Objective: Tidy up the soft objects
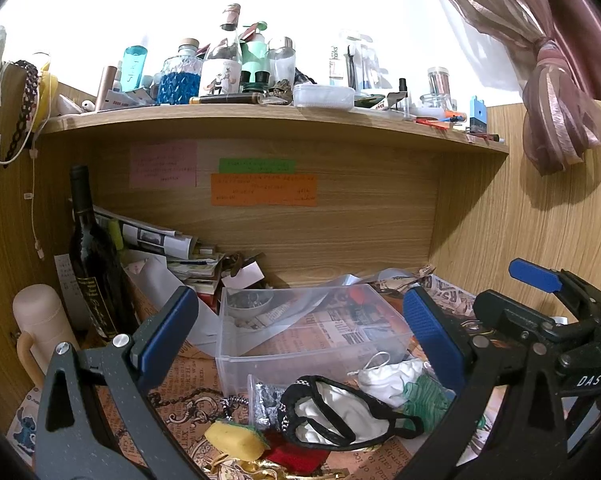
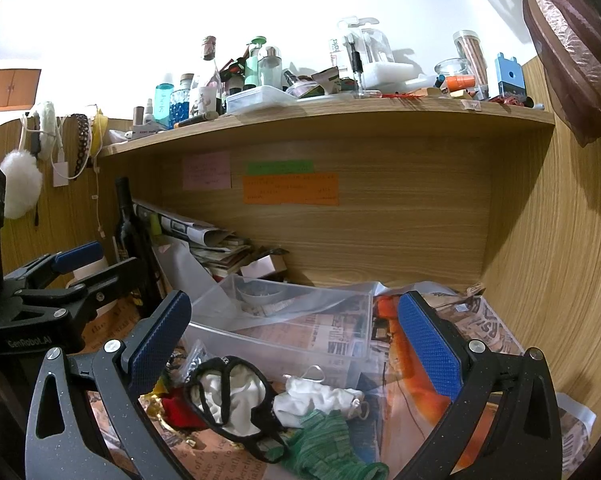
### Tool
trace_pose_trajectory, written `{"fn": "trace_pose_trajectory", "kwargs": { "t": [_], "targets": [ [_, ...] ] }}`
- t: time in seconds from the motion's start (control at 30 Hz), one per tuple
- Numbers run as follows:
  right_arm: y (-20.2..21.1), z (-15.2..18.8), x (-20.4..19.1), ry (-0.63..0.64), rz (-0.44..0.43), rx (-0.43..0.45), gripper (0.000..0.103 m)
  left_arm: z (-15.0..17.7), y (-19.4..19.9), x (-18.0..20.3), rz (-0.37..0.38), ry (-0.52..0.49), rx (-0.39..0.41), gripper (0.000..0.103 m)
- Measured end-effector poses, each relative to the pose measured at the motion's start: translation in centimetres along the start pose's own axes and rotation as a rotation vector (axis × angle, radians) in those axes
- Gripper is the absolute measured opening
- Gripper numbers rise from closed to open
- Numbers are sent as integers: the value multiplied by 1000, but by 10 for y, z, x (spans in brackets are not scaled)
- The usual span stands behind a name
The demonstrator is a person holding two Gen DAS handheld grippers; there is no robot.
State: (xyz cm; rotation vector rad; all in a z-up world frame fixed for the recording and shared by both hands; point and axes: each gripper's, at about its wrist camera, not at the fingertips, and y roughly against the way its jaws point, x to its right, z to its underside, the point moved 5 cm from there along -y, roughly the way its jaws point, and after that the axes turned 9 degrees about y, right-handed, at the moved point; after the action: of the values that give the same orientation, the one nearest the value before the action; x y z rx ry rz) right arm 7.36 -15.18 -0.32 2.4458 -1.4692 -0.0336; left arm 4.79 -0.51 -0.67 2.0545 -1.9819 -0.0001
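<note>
Clear plastic bin [image 1: 300, 332] at frame centre, holding what may be a small bowl; soft items lie outside it, lower centre: black-trimmed white mask [image 1: 332, 412], white cloth [image 1: 388, 376], green knit [image 2: 324, 444], yellow sponge [image 1: 236, 438]. Left gripper [image 1: 300, 340] and right gripper [image 2: 296, 340] both spread wide, empty.

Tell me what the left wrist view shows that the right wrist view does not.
Only the left wrist view shows the yellow sponge and the cream flask at the left.

Only the right wrist view shows the white fluffy pom-pom hanging on the wall.

Both show the clear plastic bin, the black-trimmed white cloth, the green knitted cloth, and both hand-held grippers, open and empty.
</note>
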Motion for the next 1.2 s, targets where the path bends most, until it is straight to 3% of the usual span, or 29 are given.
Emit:
{"fn": "trace_pose_trajectory", "kwargs": {
  "t": [1.2],
  "targets": [
    [3,-1,-1,-11,-7,7,103,1,-1,0,-2,0,0,103]
  ]
}}
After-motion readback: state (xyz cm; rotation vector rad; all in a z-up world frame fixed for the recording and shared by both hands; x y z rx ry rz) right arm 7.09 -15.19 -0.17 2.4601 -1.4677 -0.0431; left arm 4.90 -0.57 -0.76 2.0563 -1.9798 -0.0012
